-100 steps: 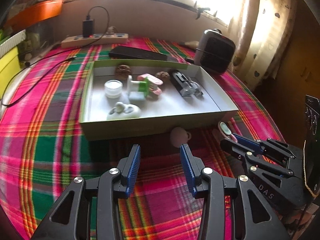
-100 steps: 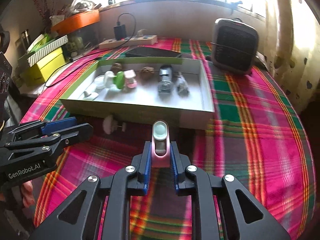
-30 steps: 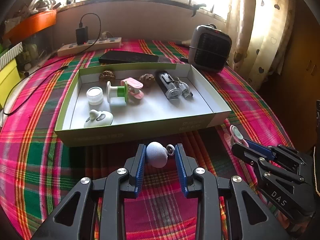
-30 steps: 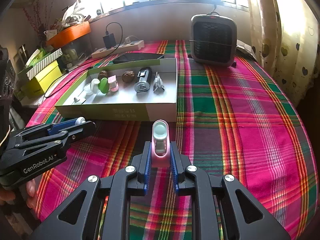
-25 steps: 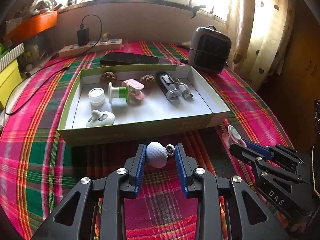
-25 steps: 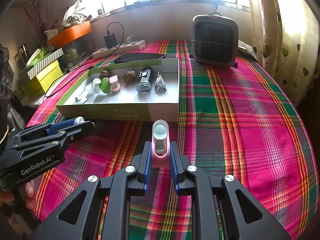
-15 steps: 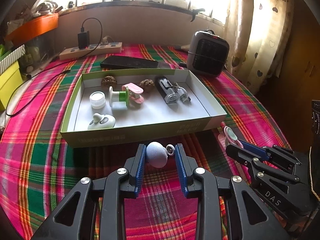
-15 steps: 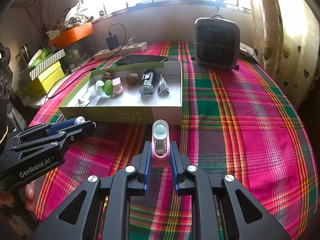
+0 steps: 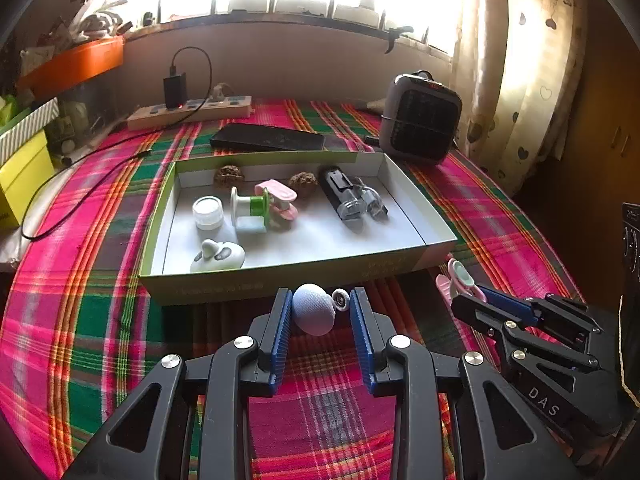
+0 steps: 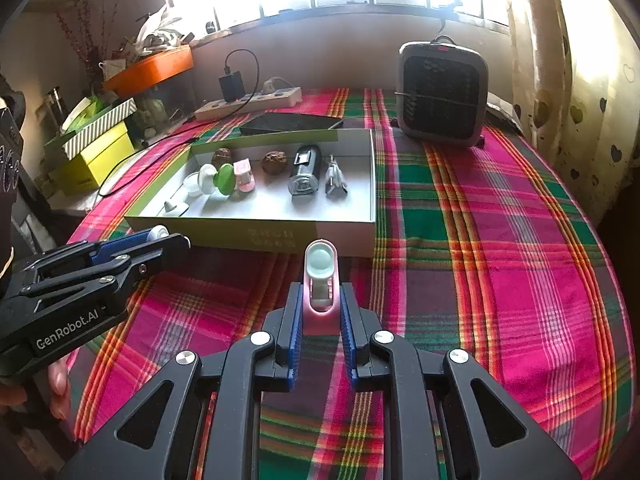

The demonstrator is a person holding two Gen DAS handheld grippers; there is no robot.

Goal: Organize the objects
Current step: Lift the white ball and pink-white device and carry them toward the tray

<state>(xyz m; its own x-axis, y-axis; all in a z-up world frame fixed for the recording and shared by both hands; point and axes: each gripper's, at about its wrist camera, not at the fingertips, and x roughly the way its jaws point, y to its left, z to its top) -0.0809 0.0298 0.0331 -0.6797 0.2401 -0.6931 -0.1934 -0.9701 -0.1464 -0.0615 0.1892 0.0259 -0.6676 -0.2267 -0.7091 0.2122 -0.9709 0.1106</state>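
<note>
My left gripper (image 9: 320, 305) is shut on a pale round knob (image 9: 314, 314) with a small white end cap, held just above the plaid cloth in front of the box. My right gripper (image 10: 320, 300) is shut on a pink clip (image 10: 320, 276) with a pale green round pad, also in front of the box. The shallow green box (image 9: 224, 286) (image 10: 256, 234) holds a white jar (image 9: 208, 212), a green and white spool (image 9: 250, 206), a second pink clip (image 9: 278, 198), two walnuts, a black device (image 9: 340, 194) and a white rounded piece (image 9: 218, 256). Each gripper shows in the other's view, the right gripper (image 9: 476, 300) and the left gripper (image 10: 168, 242).
A grey fan heater (image 9: 420, 118) (image 10: 442, 96) stands at the back right. Behind the box lie a black flat device (image 9: 268, 138) and a power strip (image 9: 192, 114) whose cable trails left. Yellow boxes (image 10: 96, 160) sit at the left edge. A hand (image 10: 56, 384) shows at lower left.
Since the oldest frames my left gripper has shut on the round knob that lay on the cloth and lifted it. Over the last second the box has drawn slightly farther off in the left view.
</note>
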